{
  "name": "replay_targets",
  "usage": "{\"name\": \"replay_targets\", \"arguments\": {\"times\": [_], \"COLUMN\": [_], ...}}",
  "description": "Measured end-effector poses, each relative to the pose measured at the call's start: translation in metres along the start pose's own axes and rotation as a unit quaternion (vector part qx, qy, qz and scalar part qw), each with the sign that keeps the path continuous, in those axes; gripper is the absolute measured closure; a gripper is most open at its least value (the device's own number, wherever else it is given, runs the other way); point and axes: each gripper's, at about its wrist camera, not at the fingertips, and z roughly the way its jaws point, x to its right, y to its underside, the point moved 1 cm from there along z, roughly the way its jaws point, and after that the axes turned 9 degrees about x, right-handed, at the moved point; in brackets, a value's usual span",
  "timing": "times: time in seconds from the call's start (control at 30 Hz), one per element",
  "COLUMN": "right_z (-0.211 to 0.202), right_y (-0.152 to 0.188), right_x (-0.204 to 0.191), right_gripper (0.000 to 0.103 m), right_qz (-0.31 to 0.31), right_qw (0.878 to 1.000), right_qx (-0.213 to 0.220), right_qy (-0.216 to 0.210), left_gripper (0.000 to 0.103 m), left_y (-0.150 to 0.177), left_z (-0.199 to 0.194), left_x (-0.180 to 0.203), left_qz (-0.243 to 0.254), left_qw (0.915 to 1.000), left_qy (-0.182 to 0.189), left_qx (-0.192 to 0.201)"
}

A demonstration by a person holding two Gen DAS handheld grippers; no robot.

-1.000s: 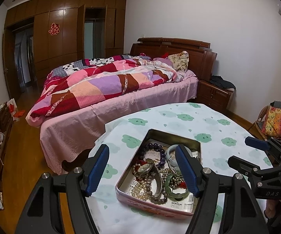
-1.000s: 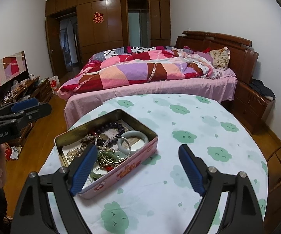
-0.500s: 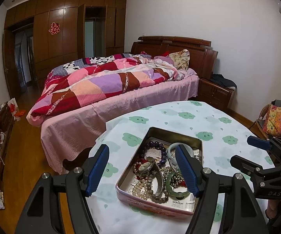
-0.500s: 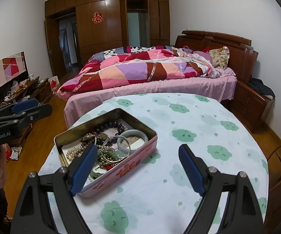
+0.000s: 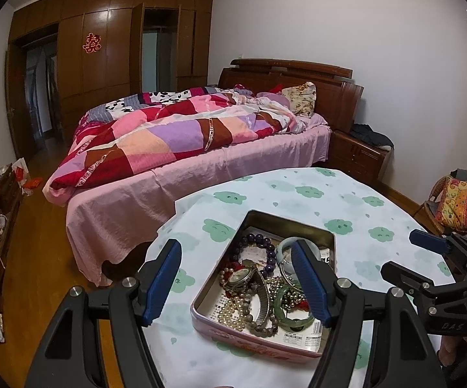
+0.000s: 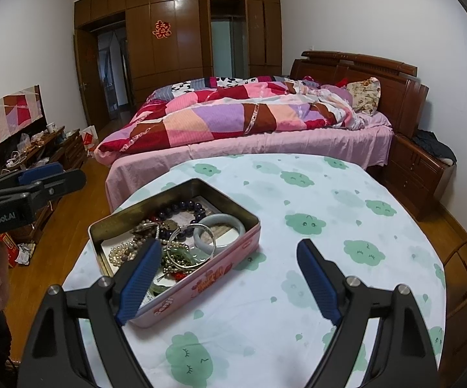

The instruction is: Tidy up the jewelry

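A pink metal tin (image 5: 233,331) (image 6: 201,281) sits open on the round table. It holds tangled jewelry: a dark purple bead bracelet (image 5: 259,241) (image 6: 181,208), a pale jade bangle (image 6: 220,226), a green bangle (image 5: 293,318), a watch (image 5: 243,276) and a pearl strand (image 5: 233,313). My left gripper (image 5: 238,278) is open and empty, above the tin's left part. My right gripper (image 6: 230,278) is open and empty, its left finger over the tin's near corner. Each gripper shows in the other's view, the right one (image 5: 427,258) and the left one (image 6: 45,177).
The table (image 6: 330,226) wears a white cloth with green clouds. A bed with a patchwork quilt (image 6: 233,119) stands just behind it. A nightstand (image 6: 417,168) is at right, a cluttered low cabinet (image 6: 39,152) at left, a wicker chair (image 5: 460,200) at far right.
Both views have crept slightly forward and down toward the tin. Both grippers stay open and nothing in the tin has moved.
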Motion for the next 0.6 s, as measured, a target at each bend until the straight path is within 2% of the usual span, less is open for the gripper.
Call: {"name": "replay_targets", "arguments": {"times": [0.17, 0.23, 0.3, 0.6], "right_z": [-0.0001, 0.0000, -0.0004, -0.0005], "right_y": [0.0024, 0.0030, 0.0040, 0.0070], "right_x": [0.0025, 0.0026, 0.0027, 0.0047], "right_gripper": [0.016, 0.016, 0.016, 0.015], "right_qz": [0.000, 0.000, 0.000, 0.001], "right_qw": [1.000, 1.000, 1.000, 1.000], "right_qx": [-0.001, -0.002, -0.002, -0.004], "right_qy": [0.001, 0.002, 0.002, 0.003], "left_gripper": [0.031, 0.022, 0.017, 0.017], "left_y": [0.0003, 0.0003, 0.0001, 0.0004], "left_z": [0.0028, 0.0036, 0.0024, -0.0001], "left_x": [0.0015, 0.0016, 0.0016, -0.0006], "left_qz": [0.004, 0.003, 0.007, 0.008], "left_qw": [1.0000, 0.9999, 0.9999, 0.9999], "left_qy": [0.000, -0.006, -0.014, -0.014], "left_qx": [-0.007, -0.008, -0.001, 0.005]}}
